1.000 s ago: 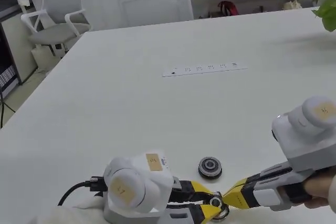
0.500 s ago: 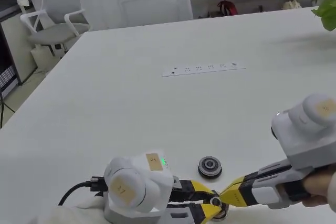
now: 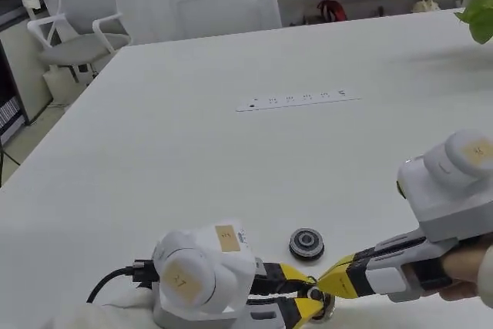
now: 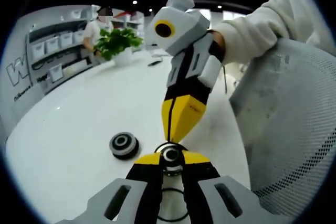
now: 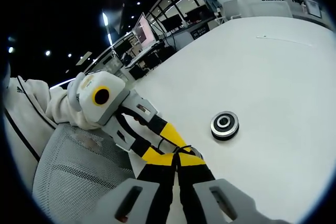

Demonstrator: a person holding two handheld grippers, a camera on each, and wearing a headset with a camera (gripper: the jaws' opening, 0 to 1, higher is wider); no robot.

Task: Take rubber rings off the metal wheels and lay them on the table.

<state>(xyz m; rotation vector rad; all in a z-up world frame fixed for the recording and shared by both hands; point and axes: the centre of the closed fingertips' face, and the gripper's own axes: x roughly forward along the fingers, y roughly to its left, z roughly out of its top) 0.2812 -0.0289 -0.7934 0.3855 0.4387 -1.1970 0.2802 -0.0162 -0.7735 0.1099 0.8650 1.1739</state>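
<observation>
My left gripper (image 3: 310, 300) (image 4: 170, 157) is shut on a small metal wheel (image 4: 171, 155) low at the table's near edge. My right gripper (image 3: 326, 290) (image 5: 177, 162) comes in from the right and meets it tip to tip. Its jaws are pinched shut on the thin black rubber ring (image 5: 187, 151) at that wheel's rim. A thin black loop (image 4: 172, 203) hangs between the left jaws below the wheel. A second metal wheel (image 3: 306, 243) (image 4: 124, 145) (image 5: 224, 125) with its black ring on lies flat on the white table (image 3: 200, 152), just beyond the tips.
A white power strip (image 3: 296, 101) lies across the table's middle. Chairs (image 3: 223, 9) stand at the far edge and a green plant (image 3: 477, 1) sits at the far right. A mesh chair back (image 4: 294, 129) is close behind the grippers.
The two grippers stay joined at the held wheel. The picture has only shifted slightly with the head camera.
</observation>
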